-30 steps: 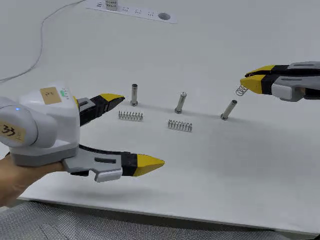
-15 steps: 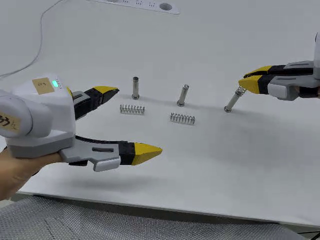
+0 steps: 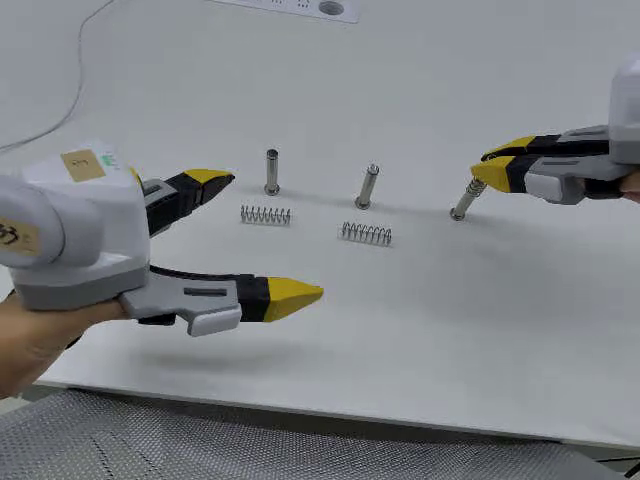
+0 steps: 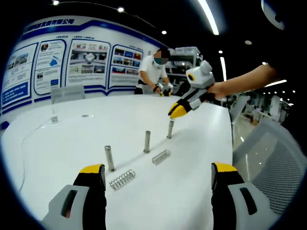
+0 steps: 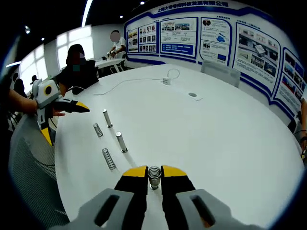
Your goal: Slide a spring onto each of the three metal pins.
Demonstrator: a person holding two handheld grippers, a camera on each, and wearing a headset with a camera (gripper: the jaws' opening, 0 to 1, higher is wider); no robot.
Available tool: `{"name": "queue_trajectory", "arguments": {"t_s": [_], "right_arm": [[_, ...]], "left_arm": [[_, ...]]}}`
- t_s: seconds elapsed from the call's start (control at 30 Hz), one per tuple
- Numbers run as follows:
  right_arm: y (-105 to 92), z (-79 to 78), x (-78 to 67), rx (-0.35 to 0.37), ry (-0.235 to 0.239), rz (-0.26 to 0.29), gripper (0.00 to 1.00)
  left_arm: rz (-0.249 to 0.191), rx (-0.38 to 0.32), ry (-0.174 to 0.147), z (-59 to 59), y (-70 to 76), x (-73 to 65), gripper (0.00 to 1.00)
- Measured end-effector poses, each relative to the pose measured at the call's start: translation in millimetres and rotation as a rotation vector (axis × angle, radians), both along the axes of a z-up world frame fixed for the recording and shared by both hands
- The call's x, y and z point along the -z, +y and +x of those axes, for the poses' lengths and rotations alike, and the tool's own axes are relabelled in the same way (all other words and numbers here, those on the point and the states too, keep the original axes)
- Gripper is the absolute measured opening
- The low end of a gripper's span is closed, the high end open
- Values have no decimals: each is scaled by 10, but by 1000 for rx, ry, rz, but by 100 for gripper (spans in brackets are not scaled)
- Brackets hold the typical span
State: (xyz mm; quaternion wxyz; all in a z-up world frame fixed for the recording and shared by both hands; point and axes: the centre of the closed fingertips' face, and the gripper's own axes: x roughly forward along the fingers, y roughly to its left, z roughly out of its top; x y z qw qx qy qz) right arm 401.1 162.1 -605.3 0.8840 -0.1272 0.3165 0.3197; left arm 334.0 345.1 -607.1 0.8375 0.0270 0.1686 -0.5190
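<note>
the step in hand looks to be the first of the three springs: the right gripper has its yellow-tipped jaws pinched narrow on a spring, whose lower coils sit at the top of the right-hand pin. in the right gripper view the spring shows end-on between the jaw tips, a small round mouth of wire, and i cannot tell how far the pin reaches into it. by my judgement the next move calls for lining the coil's axis up with the pin and easing it down the shaft, letting go only once it is seated, since so light a coil could tip off or flick away. the left gripper hovers well apart over the near side of the table, jaws wide and empty. the middle pin and the left-hand pin stand bare, each a smooth bright metal cylinder on a slightly flared foot. just in front of them lie a loose spring and a second loose spring, open coils of thin silvery wire on their sides. the table is matt white and smooth, so they would likely roll if nudged.
</note>
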Motion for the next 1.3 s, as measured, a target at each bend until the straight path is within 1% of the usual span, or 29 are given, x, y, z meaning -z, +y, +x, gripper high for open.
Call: {"name": "queue_trajectory", "arguments": {"t_s": [0.1, 0.2, 0.3, 0.37, 0.43, 0.5, 0.6, 0.7, 0.8, 0.93, 1.07, 1.13, 1.2, 1.3], "right_arm": [[-7, 0, 21, 3, 7, -4, 11], [-2, -2, 51, 3, 12, -9, 11], [14, -9, 109, -1, 22, -21, 11], [17, -5, 148, 3, 23, -27, 11], [1, 19, 221, 10, 29, -28, 11], [-6, 25, 242, 14, 31, -30, 11], [-27, 27, 279, 26, 41, -30, 11], [-37, 23, 295, 33, 49, -29, 11], [-39, 17, 308, 32, 53, -38, 11], [-35, 10, 335, 24, 47, -58, 11], [-29, -10, 356, 22, 54, -69, 11], [-28, -11, 349, 21, 47, -70, 11], [-34, -16, 346, 12, 38, -87, 12], [-28, -31, 320, 4, 33, -92, 12]], "left_arm": [[8, 20, -3, -27, -53, 15, 94], [-10, 21, -5, -27, -68, -8, 95], [7, 24, -4, -24, -60, 29, 95], [4, 21, -3, -19, -56, 27, 95], [-9, 14, -6, -8, -58, 2, 95], [-15, 11, -3, -7, -63, -4, 95], [-5, 19, -3, -21, -71, 13, 94], [2, 26, -4, -30, -73, 36, 94], [21, 34, -2, -37, -69, 71, 94], [12, 29, -6, -27, -67, 46, 94], [17, 24, -6, -15, -52, 55, 94], [20, 24, -7, -13, -45, 57, 94], [16, 22, -10, -10, -42, 48, 94], [18, 25, -9, -15, -42, 49, 94]]}}
